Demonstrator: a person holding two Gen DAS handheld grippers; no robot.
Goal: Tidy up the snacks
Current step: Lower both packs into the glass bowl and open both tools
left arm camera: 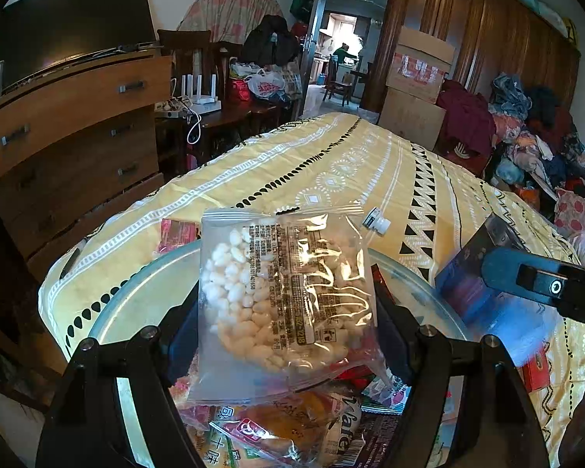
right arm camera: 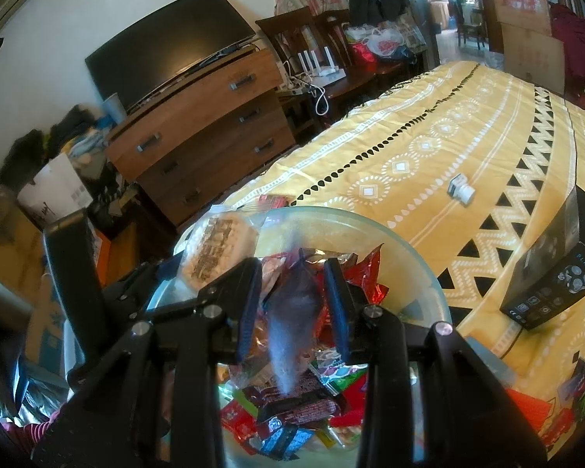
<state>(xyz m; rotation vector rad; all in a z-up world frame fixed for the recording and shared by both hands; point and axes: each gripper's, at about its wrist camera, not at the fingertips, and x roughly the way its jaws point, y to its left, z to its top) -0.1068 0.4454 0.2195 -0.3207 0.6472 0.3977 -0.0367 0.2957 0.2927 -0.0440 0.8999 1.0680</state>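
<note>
Clear crinkly puffed-rice packet between left tongs, above round glass bowl.

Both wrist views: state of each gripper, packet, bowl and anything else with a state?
left gripper: shut on clear puffed snack bag, over the bowl
clear puffed snack bag: sealed, held upright
right gripper: shut on blue-grey packet, blurred
blue-grey packet: hanging between the fingers
glass bowl: upright on the bed, piled with snack packets
black box: closed, lying on the bedspread
dresser: drawers shut
</note>
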